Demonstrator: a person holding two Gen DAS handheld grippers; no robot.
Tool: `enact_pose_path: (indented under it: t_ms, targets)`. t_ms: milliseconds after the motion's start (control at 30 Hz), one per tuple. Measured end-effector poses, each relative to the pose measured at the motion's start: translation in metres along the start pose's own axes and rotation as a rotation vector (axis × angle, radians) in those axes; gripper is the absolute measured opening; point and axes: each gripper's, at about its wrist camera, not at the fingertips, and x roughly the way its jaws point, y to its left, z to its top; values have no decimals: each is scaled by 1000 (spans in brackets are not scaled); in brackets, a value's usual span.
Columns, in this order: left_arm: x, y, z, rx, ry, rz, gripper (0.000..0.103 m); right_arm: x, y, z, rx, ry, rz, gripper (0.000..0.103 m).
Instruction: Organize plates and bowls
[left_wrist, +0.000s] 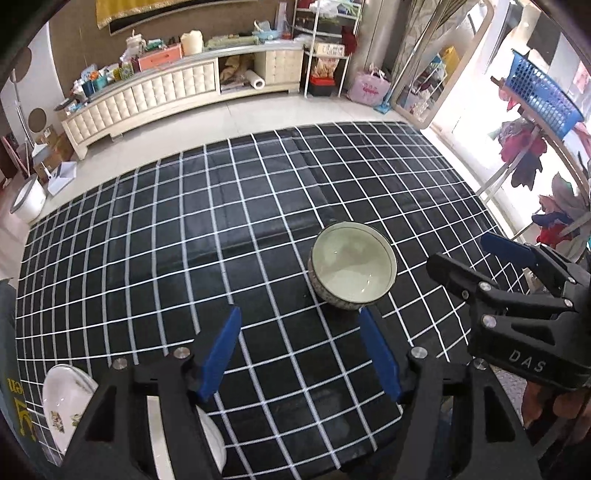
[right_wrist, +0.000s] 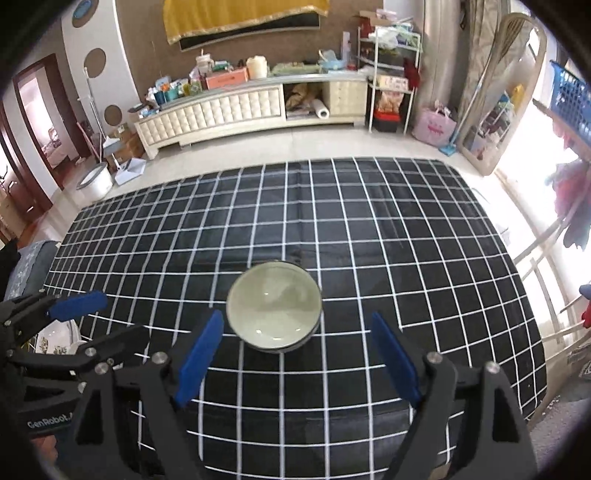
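A bowl (right_wrist: 273, 305) stands upright and alone on the counter (right_wrist: 424, 236), which is covered by a black cloth with a white grid. It is pale green inside, empty, with a dark patterned outer wall, and it sits towards the near middle of the counter, well apart from the plate (left_wrist: 64, 402) at the near left corner.

The right gripper (right_wrist: 297, 363) hangs above and just short of the bowl, tilted down at it, with its blue pads (right_wrist: 199, 356) spread wide and nothing between them. In the right wrist view the bowl sits almost centred in that gap, which suggests this gripper is lined up to take it. The spread looks wider than a rim pinch needs; likely it is kept so to clear the rim on the way in.

The left gripper (left_wrist: 301, 354) is also parted and empty. In its own view the bowl lies ahead and to the right of its pads, not between them, so I judge it is not aimed at the bowl. The plate lies just under its left finger, partly hidden, with a floral print visible. Whether a 2nd plate lies beneath it I cannot tell.

The 2 grippers hang side by side, close but apart. The plate at the corner reads as the collecting spot, so the bowl probably has to travel there. A rim pinch on a glazed bowl could slip, so the pads should straddle the wall squarely.
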Motion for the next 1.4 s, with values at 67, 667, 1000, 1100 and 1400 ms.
enact_pose_path:
  t_ms: [67, 667, 1000, 1100, 1400]
  targets:
    - [11, -4, 6, -2, 20, -11, 65, 11, -5, 3, -16, 35, 19, 85]
    - [121, -19, 39, 32, 193, 60, 57, 98, -47, 9, -8, 195, 34, 83]
    - [151, -24, 38, 36, 243, 51, 23, 119, -44, -2, 6, 273, 71, 44]
    - [154, -29, 38, 54, 250, 37, 17, 117, -42, -7, 8, 263, 82, 34]
    - [159, -39, 39, 90, 235, 38, 12, 111, -34, -18, 90, 236, 48, 16]
